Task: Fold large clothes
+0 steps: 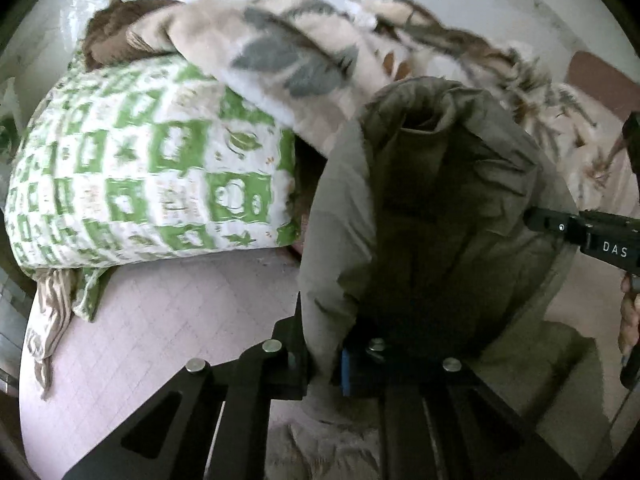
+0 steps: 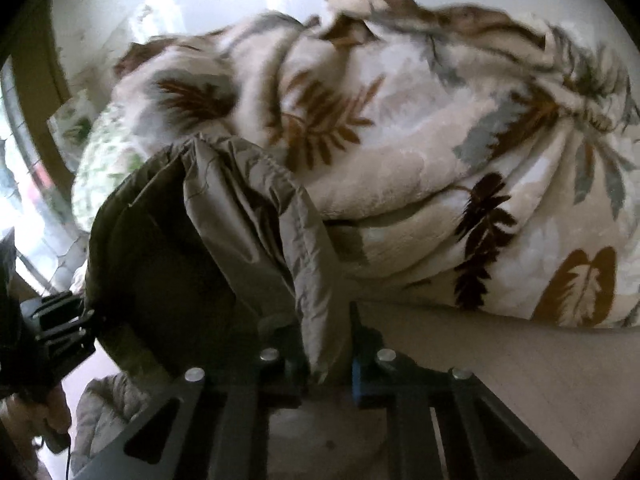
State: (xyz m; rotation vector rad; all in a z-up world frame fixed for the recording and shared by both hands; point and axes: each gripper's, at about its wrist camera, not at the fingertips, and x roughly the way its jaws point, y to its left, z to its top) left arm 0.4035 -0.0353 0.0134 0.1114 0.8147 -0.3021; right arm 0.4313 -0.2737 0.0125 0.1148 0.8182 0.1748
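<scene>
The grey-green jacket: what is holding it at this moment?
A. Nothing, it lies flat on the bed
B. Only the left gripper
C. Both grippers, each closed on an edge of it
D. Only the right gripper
C: the left gripper and the right gripper are each shut on an edge of the jacket, which hangs raised between them in front of the leaf-print blanket.

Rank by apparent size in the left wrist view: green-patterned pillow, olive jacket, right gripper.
1. and 2. olive jacket and green-patterned pillow: look alike in size, and the jacket hangs nearer the camera, so unranked.
3. right gripper: smallest, only partly in frame.
</scene>
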